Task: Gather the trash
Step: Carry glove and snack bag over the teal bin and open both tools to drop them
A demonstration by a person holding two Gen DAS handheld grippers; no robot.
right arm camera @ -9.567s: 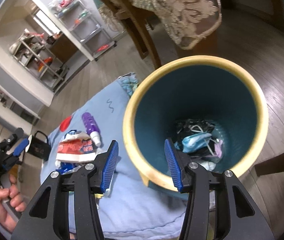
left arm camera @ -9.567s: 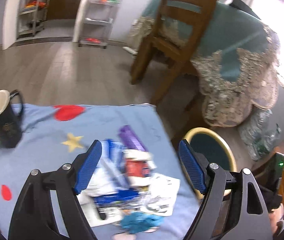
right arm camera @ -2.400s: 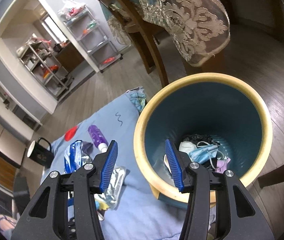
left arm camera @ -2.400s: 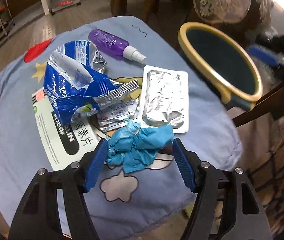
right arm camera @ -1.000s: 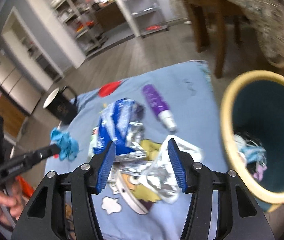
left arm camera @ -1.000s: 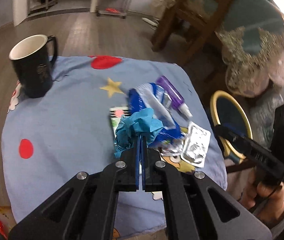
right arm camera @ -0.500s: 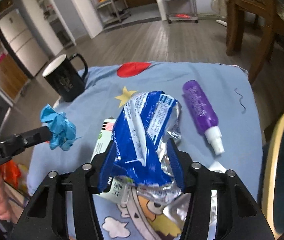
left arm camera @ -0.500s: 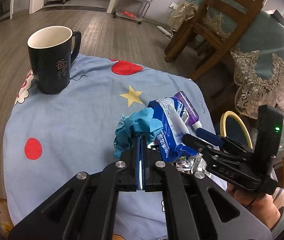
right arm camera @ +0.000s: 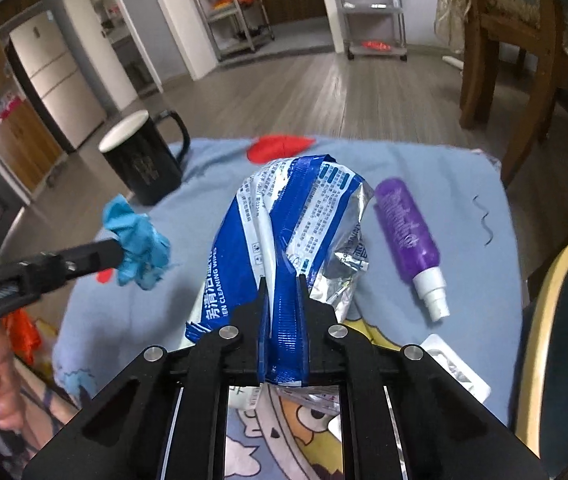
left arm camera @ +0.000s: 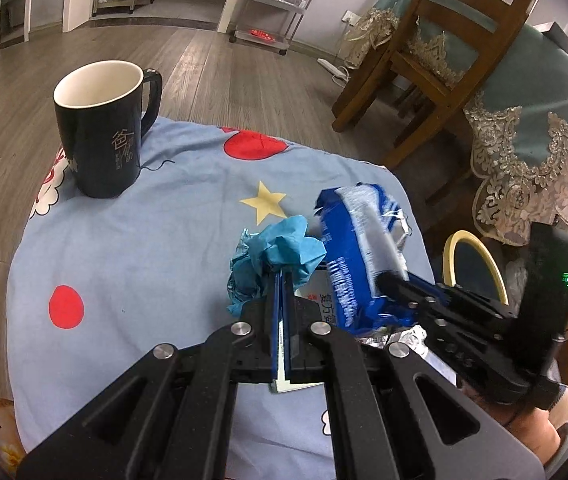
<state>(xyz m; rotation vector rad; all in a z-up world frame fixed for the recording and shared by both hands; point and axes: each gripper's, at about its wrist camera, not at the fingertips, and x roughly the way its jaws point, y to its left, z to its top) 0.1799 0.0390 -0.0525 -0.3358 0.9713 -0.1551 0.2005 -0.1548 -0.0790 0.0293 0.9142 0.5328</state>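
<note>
Blue-and-silver foil wrapper [right arm camera: 284, 236], printed "CLEANING WIPES", sits between my right claw [right arm camera: 281, 280] pads, jaws closing on it above the counter [right arm camera: 464, 184]. My left claw [left arm camera: 283, 276] is clamped on a crumpled blue glove [left arm camera: 275, 256]. Black mug [left arm camera: 101, 128] bears pale, unreadable characters.

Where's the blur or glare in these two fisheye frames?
Left wrist view: the wrapper is motion-smeared, the mug sharp, and the window corner at top right is blown out. Right wrist view: the wrapper's foil catches highlights, the bottle is slightly soft, and the floorboards bow toward the dark rim.
</note>
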